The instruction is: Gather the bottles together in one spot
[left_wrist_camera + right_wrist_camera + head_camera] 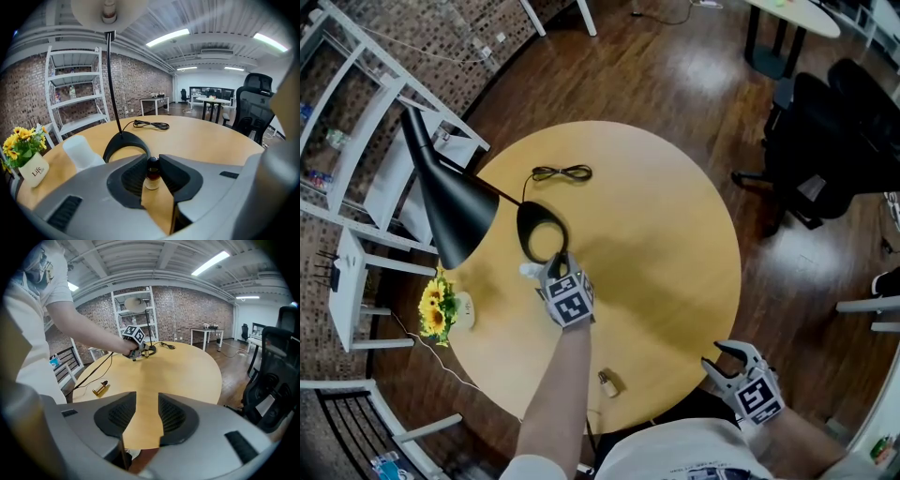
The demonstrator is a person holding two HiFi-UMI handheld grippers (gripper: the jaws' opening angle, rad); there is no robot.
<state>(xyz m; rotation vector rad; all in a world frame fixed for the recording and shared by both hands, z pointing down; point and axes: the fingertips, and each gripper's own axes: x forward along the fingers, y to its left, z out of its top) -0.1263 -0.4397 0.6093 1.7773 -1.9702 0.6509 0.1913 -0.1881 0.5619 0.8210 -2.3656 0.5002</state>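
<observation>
Two tongs over a round wooden tabletop (675, 244), head view plus both gripper views.

**Edges / open room.**
- L tongs (560, 265) sit left of centre, closed on a small dark-capped bottle (151, 174), pads on its neck. Can't tell whether its base rests on the wood.
- Just ahead of the tips is the lamp base (542, 232), a black ring. The lamp's black shade (450, 211) hangs over the left edge.
- Just beside the L tongs, on the left-edge side, is a white container (80, 151).
- R tongs (719, 357) are at the near-right edge, jaws apart, w/ only bare wood btwn them.
- An amber bottle (607, 382) lies on its side by the near edge, well apart from the gripped bottle.
- From centre to right edge the wood is bare, the widest free lane.
- A coiled black cable (562, 172) lies toward the far edge.
- Yellow flowers (438, 309) in a white pot stand at the left edge.

**Surface / room.**
- Tabletop is light wood, matte.
- The floor (675, 66) is dark glossy planks.
- A white shelf rack (356, 122) stands past the left edge, against a brick wall.
- A black office chair (825, 141) stands beyond the right edge.
- A second table (787, 19) is further off.
</observation>
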